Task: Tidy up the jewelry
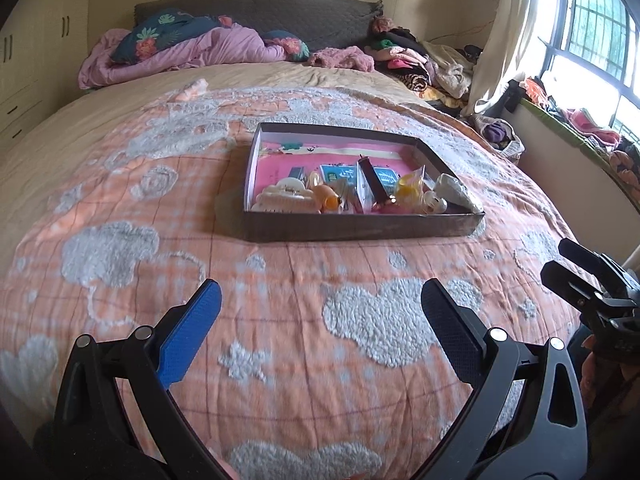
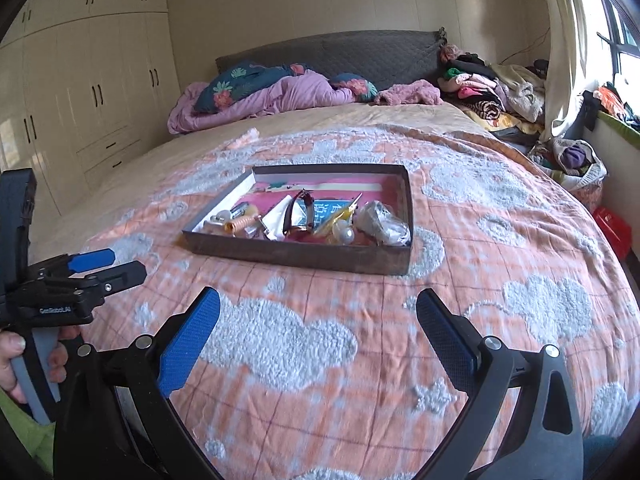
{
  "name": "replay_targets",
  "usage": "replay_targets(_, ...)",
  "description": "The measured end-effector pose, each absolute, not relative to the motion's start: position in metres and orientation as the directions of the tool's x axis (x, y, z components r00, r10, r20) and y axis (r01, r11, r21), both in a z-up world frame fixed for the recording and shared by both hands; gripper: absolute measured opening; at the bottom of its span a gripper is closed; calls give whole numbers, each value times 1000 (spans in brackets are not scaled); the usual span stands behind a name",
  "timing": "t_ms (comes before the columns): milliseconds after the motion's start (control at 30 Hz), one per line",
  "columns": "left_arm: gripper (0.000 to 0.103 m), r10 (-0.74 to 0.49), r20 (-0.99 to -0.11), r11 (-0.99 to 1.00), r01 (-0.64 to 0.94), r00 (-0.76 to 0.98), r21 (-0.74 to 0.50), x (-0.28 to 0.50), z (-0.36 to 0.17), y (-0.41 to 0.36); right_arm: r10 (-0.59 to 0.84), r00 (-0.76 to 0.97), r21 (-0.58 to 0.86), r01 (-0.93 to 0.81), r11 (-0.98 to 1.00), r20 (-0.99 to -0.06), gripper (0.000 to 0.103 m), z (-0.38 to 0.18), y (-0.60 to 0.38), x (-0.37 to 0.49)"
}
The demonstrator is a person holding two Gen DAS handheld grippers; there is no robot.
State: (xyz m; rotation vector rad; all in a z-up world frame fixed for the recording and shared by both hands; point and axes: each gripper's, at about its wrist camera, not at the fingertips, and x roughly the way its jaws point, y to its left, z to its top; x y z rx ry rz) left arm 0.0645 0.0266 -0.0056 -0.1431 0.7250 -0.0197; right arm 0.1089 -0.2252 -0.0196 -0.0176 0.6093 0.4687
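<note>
Blue textured pads line both tools. We hold the left gripper (image 1: 320, 320) with its fingers spread wide and nothing between them, low over the orange bedspread (image 1: 120, 280); the right gripper (image 2: 318, 328) is likewise spread and empty.

Ahead of both, well apart from the fingertips, we find the shallow dark tray (image 2: 304, 258) lying flat on the bedspread, long axis running across our line of approach, its near wall facing us.

Contents, heaped toward the near wall:
- a cream hair claw (image 1: 280, 198) at the left end
- a watch with a dark strap (image 2: 298, 216) near the middle
- a pearl-like bead (image 2: 346, 234) beside it
- a crumpled white packet (image 2: 380, 220) at the right end

We judge neither tool clearly nearer; each reaches straight forward, the left toward the claw's end, the right toward the packet's.
</note>
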Motion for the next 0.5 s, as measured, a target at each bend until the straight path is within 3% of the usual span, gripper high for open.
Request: replay_targets(500,93,-80,-663,991,-15,744,-137,61,-12,20,431,689,145,-434,889,-582,98,-27,-224,107)
